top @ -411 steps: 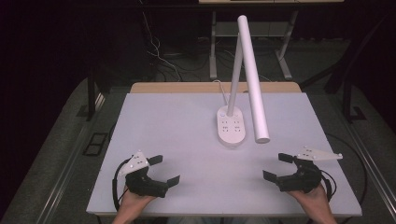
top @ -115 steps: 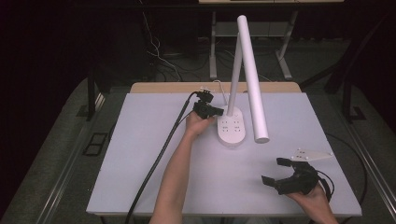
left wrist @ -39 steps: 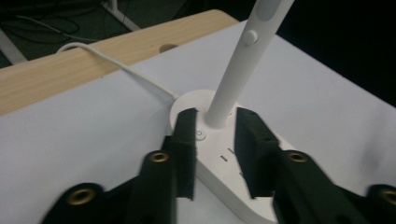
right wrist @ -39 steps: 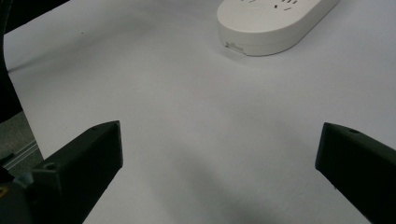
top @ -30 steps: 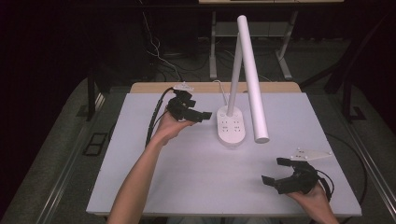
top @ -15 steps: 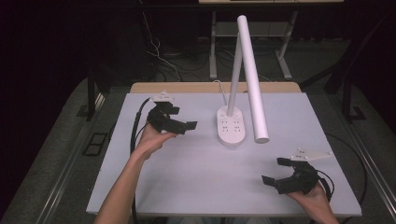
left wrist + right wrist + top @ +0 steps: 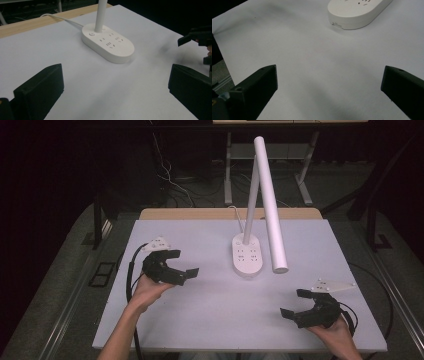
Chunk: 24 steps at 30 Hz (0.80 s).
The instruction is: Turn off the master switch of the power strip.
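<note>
**Both claws wide apart, lamp base at centre of bench**

Left of centre in the high view: left claw point(image 7: 182, 262), jaws spread wide, nothing between them, held in a hand point(image 7: 147, 287) above the white bench point(image 7: 200, 320). Well apart from the desk lamp point(image 7: 267, 205), whose oval white base point(image 7: 247, 256) sits just right of centre in the frame, upper half. Thin upright stem rising from the far end of the base; long white lamp head slanting down toward the lower right, its tip hanging just right of the base. White cord point(image 7: 237, 215) running from the base toward the top edge of the bench.

Lower right of the same frame: right claw point(image 7: 295, 304), also spread open and empty, low over the bench near its front edge, well apart from the base.

In the left gripper view: base point(image 7: 108, 43) at upper centre, socket holes and a round button on top, stem at its far end, cord point(image 7: 61, 19) trailing to the upper left. Right claw point(image 7: 197, 40) at the right edge.

In the right gripper view: near end of the base point(image 7: 358, 10) at the top, right of centre; bare bench between the jaws.
</note>
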{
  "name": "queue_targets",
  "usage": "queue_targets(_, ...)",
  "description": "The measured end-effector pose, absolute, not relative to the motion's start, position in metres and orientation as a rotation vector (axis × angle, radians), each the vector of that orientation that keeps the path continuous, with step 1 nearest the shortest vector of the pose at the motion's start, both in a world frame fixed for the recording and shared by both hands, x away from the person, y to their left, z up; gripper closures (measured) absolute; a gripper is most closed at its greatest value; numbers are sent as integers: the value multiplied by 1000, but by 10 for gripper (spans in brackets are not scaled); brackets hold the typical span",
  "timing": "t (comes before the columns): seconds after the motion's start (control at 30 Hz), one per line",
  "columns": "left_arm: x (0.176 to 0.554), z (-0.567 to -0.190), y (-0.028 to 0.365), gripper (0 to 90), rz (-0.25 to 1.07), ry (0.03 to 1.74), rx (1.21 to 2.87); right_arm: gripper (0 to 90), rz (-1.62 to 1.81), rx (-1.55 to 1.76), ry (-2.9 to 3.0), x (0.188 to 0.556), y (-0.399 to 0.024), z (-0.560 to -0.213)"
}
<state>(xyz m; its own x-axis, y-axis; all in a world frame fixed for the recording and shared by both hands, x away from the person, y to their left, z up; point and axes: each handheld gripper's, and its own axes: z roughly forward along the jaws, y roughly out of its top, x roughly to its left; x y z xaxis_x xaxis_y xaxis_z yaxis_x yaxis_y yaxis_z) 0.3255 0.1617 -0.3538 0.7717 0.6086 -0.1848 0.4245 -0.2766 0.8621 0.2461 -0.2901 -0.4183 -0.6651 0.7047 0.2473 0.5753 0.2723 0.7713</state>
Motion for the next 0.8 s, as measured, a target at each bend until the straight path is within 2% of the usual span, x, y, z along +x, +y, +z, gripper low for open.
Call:
queue_targets(0.37, 292, -367, 181, 0, 222, 813, 1850, 2, 1345, 1213, 2386, 246, -290, -419)
queue_targets(0.8, 265, -404, 187, 0, 170, 861, 1802, 2, 1340, 1219, 2386, 246, -290, -419)
